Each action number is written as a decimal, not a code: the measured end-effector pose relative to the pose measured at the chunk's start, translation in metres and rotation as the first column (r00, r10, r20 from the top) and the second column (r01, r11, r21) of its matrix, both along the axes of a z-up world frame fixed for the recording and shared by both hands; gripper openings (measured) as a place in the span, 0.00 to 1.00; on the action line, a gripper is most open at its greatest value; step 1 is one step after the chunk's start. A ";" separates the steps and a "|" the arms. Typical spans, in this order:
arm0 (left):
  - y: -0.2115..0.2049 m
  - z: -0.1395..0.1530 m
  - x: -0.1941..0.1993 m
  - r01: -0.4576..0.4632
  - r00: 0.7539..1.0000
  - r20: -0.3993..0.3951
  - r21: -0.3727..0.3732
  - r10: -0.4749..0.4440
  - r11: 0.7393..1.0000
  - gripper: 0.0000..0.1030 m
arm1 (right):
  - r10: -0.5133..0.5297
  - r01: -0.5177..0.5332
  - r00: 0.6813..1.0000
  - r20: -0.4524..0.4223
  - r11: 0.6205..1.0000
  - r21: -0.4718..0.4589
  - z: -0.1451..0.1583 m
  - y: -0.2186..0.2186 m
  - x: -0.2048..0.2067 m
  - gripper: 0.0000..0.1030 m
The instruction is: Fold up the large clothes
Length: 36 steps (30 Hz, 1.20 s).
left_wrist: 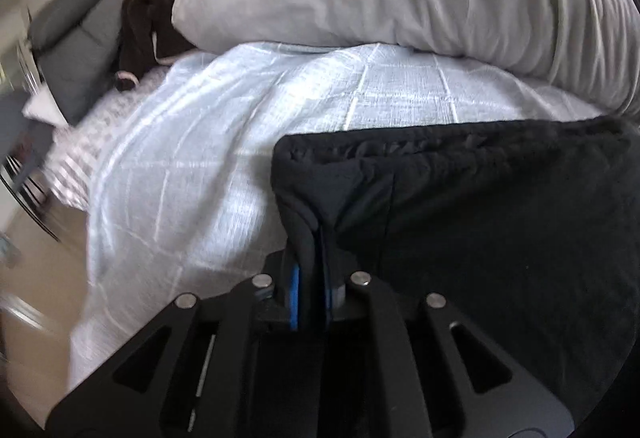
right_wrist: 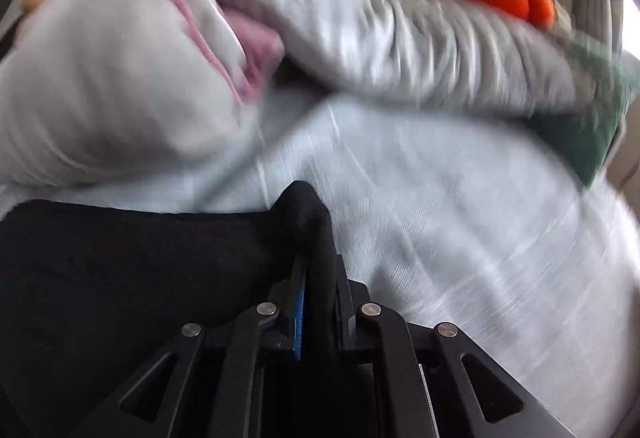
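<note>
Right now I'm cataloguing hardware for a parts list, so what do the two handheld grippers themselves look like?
Both look alike. The left gripper and right gripper are matte black, with angular linkage bars that have triangular cut-outs and round silver pins at the joints. Bright blue pads line the fingers. No cables, markings, sleeves or hands are visible.

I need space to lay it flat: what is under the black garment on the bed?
The pale blue checked bedspread lies under the black garment and continues past its edges. Whatever sits directly beneath the garment's middle is covered.
</note>
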<state>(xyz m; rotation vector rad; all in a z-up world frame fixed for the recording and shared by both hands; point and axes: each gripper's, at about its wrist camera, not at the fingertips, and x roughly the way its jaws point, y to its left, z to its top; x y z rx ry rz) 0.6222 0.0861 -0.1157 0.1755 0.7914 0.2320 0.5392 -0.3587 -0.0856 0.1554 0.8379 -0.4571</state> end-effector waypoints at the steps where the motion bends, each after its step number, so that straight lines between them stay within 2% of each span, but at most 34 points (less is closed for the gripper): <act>1: 0.001 0.001 0.000 0.002 1.000 -0.005 0.003 -0.002 1.000 0.13 | -0.006 0.006 1.000 0.012 1.000 0.005 0.000 -0.002 0.000 0.11; 3: 0.006 0.008 -0.004 -0.003 1.000 -0.008 -0.011 0.003 1.000 0.19 | -0.005 0.005 1.000 0.000 1.000 -0.005 0.004 -0.001 -0.001 0.16; 5: 0.011 0.023 -0.014 -0.014 1.000 0.002 -0.054 0.015 0.998 0.27 | -0.016 0.016 1.000 -0.006 1.000 -0.012 0.013 -0.003 -0.007 0.39; 6: 0.012 0.035 -0.022 0.006 1.000 0.011 -0.111 -0.005 0.994 0.37 | -0.035 0.035 0.999 0.002 0.999 -0.019 0.023 -0.004 -0.017 0.44; 7: 0.012 0.045 -0.031 0.039 0.999 0.017 -0.165 -0.037 0.986 0.52 | -0.039 0.039 0.999 0.012 0.999 -0.023 0.030 -0.004 -0.023 0.50; 9: 0.001 0.066 -0.053 0.128 0.992 0.028 -0.265 -0.126 0.956 0.68 | -0.015 0.016 0.998 0.055 0.999 -0.033 0.052 0.003 -0.044 0.59; 11: -0.023 0.080 -0.077 0.223 0.974 0.034 -0.327 -0.224 0.919 0.71 | 0.048 -0.044 0.996 0.080 0.998 -0.049 0.069 0.025 -0.062 0.69; 13: -0.050 0.083 -0.093 0.290 0.954 0.030 -0.356 -0.299 0.888 0.74 | 0.121 -0.119 0.989 0.087 0.992 -0.038 0.077 0.051 -0.072 0.74; 15: -0.081 0.080 -0.110 0.352 0.928 0.022 -0.377 -0.371 0.857 0.74 | 0.234 -0.235 0.970 0.065 0.972 -0.001 0.078 0.099 -0.081 0.75; 18: -0.110 0.059 -0.125 0.385 0.909 -0.007 -0.375 -0.417 0.843 0.74 | 0.361 -0.363 0.932 0.038 0.931 0.048 0.066 0.151 -0.085 0.75; 19: -0.112 0.050 -0.128 0.384 0.907 -0.021 -0.370 -0.420 0.846 0.74 | 0.380 -0.381 0.925 0.022 0.923 0.055 0.059 0.161 -0.085 0.75; 21: -0.104 0.022 -0.135 0.339 0.917 -0.086 -0.349 -0.390 0.874 0.75 | 0.386 -0.383 0.922 -0.041 0.922 0.053 0.036 0.169 -0.089 0.77; 23: -0.072 0.006 -0.142 0.289 0.931 -0.096 -0.393 -0.352 0.873 0.74 | 0.377 -0.373 0.924 -0.062 0.926 0.065 0.021 0.155 -0.098 0.78; 24: -0.054 0.004 -0.149 0.277 0.938 -0.083 -0.401 -0.335 0.873 0.66 | 0.370 -0.364 0.927 -0.057 0.927 0.091 0.016 0.140 -0.106 0.78; 25: -0.042 0.004 -0.154 0.282 0.939 -0.078 -0.388 -0.336 0.878 0.52 | 0.353 -0.348 0.934 -0.054 0.934 0.085 0.015 0.125 -0.117 0.78; 26: -0.029 0.005 -0.162 0.289 0.939 -0.079 -0.353 -0.336 0.890 0.48 | 0.332 -0.329 0.941 -0.059 0.943 0.051 0.016 0.113 -0.127 0.78; 29: 0.003 0.011 -0.177 0.249 0.953 -0.089 -0.316 -0.290 0.916 0.47 | 0.293 -0.297 0.951 -0.096 0.954 -0.028 0.018 0.087 -0.152 0.78; 32: 0.029 0.018 -0.187 0.146 0.977 -0.117 -0.256 -0.181 0.956 0.47 | 0.215 -0.218 0.971 -0.102 0.976 -0.018 0.021 0.051 -0.183 0.78; 34: 0.033 0.029 -0.198 0.097 0.982 -0.129 -0.279 -0.138 0.955 0.48 | 0.145 -0.139 0.986 -0.079 0.988 0.068 0.028 0.030 -0.205 0.78; 35: 0.027 0.037 -0.205 0.091 0.984 -0.125 -0.282 -0.131 0.955 0.51 | 0.128 -0.122 0.989 -0.079 0.990 0.073 0.032 0.029 -0.209 0.79; 36: 0.016 0.046 -0.214 0.110 0.983 -0.107 -0.304 -0.149 0.946 0.58 | 0.102 -0.098 0.991 -0.082 0.994 0.055 0.041 0.033 -0.216 0.79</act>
